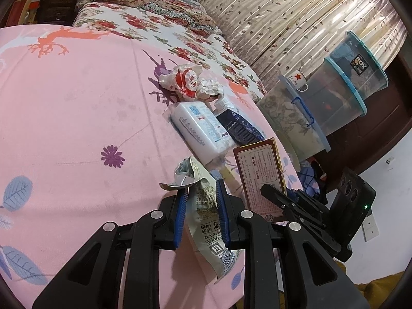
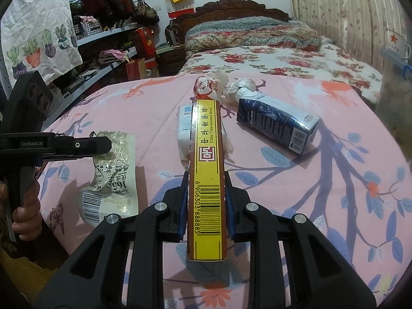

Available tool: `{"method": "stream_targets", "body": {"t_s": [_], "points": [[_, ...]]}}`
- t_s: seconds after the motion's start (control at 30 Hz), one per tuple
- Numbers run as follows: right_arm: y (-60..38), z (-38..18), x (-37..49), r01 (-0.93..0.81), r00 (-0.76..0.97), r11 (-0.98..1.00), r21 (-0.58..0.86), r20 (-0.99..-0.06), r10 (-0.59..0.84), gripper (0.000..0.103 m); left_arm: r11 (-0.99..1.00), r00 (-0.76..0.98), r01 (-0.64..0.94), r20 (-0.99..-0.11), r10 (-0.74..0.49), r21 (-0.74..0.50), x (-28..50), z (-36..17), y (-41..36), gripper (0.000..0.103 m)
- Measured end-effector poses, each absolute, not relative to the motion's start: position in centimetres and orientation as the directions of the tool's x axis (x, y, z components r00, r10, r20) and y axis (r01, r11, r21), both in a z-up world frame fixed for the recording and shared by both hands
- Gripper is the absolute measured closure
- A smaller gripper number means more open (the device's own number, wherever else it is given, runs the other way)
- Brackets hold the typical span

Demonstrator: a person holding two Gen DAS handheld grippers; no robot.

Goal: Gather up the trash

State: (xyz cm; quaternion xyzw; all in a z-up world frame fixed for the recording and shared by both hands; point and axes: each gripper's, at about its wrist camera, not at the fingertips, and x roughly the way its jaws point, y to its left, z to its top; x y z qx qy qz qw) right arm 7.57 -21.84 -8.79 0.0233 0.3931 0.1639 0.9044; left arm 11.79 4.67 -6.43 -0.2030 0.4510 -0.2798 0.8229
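My left gripper [image 1: 202, 190] is shut on a crumpled beige snack bag [image 1: 206, 213] just above the pink bed sheet [image 1: 77, 128]. To its right, my right gripper [image 2: 206, 179] is shut on a long brown box with a yellow barcode side [image 2: 207, 141], also held above the sheet. In the right wrist view the left gripper [image 2: 103, 145] and its bag [image 2: 113, 180] are at the left. Beyond lie a white tissue pack [image 1: 198, 128], a dark blue carton [image 2: 278, 126], a crumpled red-and-white wrapper [image 1: 188, 82] and a white paper ball [image 2: 239, 87].
Stacked clear storage bins [image 1: 334, 103] with an enamel mug [image 1: 300, 81] stand off the bed's right side, against a curtain [image 1: 283, 13]. A floral quilt [image 2: 257, 59] and carved headboard [image 2: 239, 7] lie behind. Cluttered shelves [image 2: 103, 38] run along the left. A person's hand [image 2: 25, 206] holds the left gripper's handle.
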Motion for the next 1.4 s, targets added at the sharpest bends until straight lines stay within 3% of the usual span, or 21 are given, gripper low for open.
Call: {"method": "stream_targets", "body": {"t_s": [0.8,1.13,1.4], "points": [[-22.5,-8.1,7.4,-0.262,0.647,0.946,0.188,-0.693,0.317,0.077,0.760,0.436,0.290,-0.627,-0.646,-0.581,11.7,-5.9,4.6,0.082],[-24.6,-4.4,5.1,-0.352,0.724,0.892,0.286,-0.521,0.452,0.077,0.755,0.523,0.320,-0.558,-0.644,-0.572,11.6,0.3,5.4,0.082],[-31.9,-5.1,4.7,-0.237,0.803,0.905,0.354,-0.452,0.388,0.077,0.732,0.446,0.465,-0.582,-0.680,-0.499,14.6,4.4,-4.5,0.082]]}}
